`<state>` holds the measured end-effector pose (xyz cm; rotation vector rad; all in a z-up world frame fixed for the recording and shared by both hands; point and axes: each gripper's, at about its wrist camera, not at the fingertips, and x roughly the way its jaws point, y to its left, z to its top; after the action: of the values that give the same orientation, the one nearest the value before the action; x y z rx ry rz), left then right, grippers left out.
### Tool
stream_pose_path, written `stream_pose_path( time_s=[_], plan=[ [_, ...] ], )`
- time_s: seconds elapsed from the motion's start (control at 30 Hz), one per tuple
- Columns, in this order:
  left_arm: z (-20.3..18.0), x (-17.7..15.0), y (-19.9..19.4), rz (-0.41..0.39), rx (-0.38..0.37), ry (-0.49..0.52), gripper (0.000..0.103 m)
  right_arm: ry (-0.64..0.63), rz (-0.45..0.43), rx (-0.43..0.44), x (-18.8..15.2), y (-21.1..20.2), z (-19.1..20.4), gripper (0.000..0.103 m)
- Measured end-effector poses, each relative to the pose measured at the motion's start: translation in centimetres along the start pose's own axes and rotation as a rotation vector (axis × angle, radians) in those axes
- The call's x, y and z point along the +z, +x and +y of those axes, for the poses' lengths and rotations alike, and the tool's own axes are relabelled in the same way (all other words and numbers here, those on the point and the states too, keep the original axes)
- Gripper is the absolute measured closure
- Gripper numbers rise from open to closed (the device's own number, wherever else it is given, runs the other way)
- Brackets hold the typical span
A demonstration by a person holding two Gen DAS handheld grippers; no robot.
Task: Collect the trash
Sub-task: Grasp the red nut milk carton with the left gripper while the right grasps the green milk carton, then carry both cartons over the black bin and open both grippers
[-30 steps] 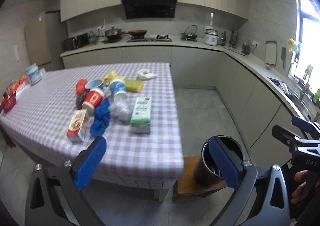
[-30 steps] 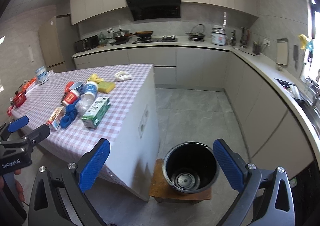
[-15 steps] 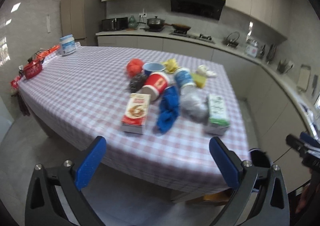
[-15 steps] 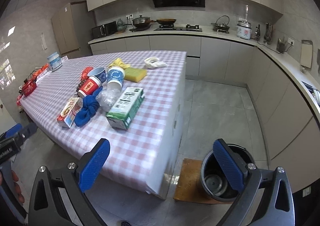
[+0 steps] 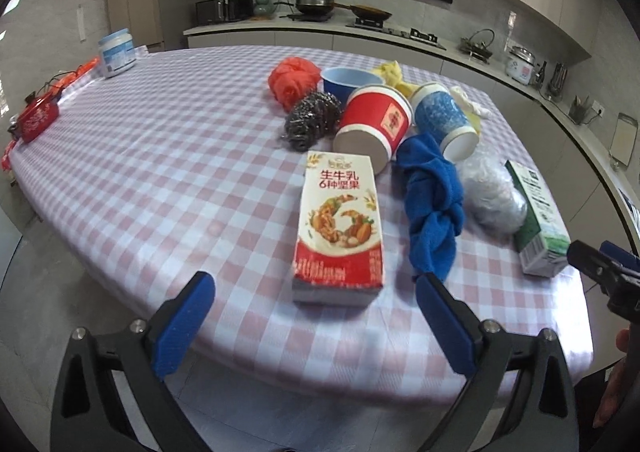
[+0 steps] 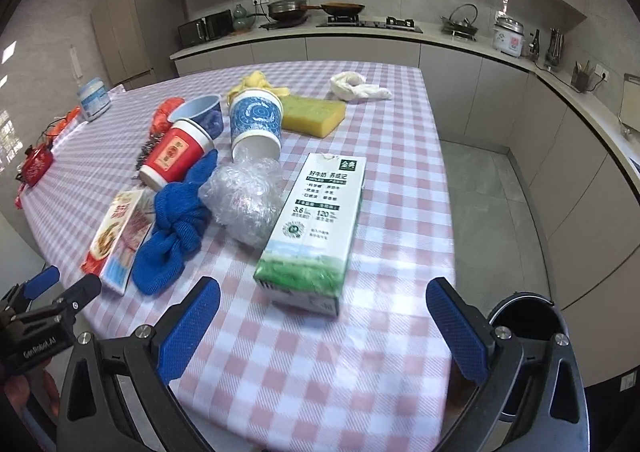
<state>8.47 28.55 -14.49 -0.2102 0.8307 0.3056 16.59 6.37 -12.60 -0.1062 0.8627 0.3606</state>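
Trash lies clustered on the table (image 5: 160, 172): I line my left gripper (image 5: 316, 304) up on the red carton (image 5: 340, 224), jaws wide, just narrowing, empty (right gripper (image 6: 320, 312) agape, empty, facing the green carton (image 6: 316, 220)); the bin (image 6: 524, 316) waits beside.

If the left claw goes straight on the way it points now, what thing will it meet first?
Most likely the red carton, lying flat on the checked table right ahead of the left claw. The jaws are closing, with nothing between them. Depth is hard to judge here.
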Motion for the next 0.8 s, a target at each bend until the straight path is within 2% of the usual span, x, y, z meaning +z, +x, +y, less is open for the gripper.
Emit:
stream_pose_path(
  time_s=[0.1, 0.2, 0.23, 0.3, 0.33, 0.4, 0.43, 0.5, 0.8],
  plan=[
    [-0.2, 0.6, 1.4, 0.002, -0.011, 0.028, 0.012, 0.006, 0.019, -0.035, 0.6, 2.4, 0.5, 0.001],
    [-0.1, 1.1, 2.5, 0.009, -0.029, 0.03, 0.02, 0.032, 0.043, -0.052, 1.0, 4.3, -0.1, 0.01],
    [0.0, 1.1, 2.8, 0.015, -0.037, 0.034, 0.023, 0.041, 0.052, -0.053, 1.1, 4.7, -0.3, 0.016],
    [0.0, 1.2, 3.5, 0.03, -0.047, 0.04, 0.037, 0.055, 0.065, -0.049, 1.3, 5.5, -0.8, 0.025],
    [0.0, 1.2, 3.7, 0.031, -0.053, 0.039, 0.038, 0.058, 0.072, -0.052, 1.3, 5.9, -0.9, 0.028],
    [-0.1, 1.3, 3.5, 0.012, -0.078, 0.059, 0.051, 0.059, 0.082, -0.056, 1.3, 6.3, -1.1, 0.03],
    [-0.2, 1.4, 3.5, 0.01, -0.085, 0.063, 0.051, 0.055, 0.082, -0.053, 1.2, 6.5, -1.0, 0.046],
    [-0.1, 1.4, 3.1, 0.004, -0.107, 0.064, 0.051, 0.062, 0.074, -0.044, 1.0, 6.4, -1.3, 0.046],
    [-0.9, 2.2, -0.5, -0.062, -0.097, 0.093, 0.051, 0.073, 0.002, -0.015, 1.1, 2.4, -2.1, 0.047]
  ],
)
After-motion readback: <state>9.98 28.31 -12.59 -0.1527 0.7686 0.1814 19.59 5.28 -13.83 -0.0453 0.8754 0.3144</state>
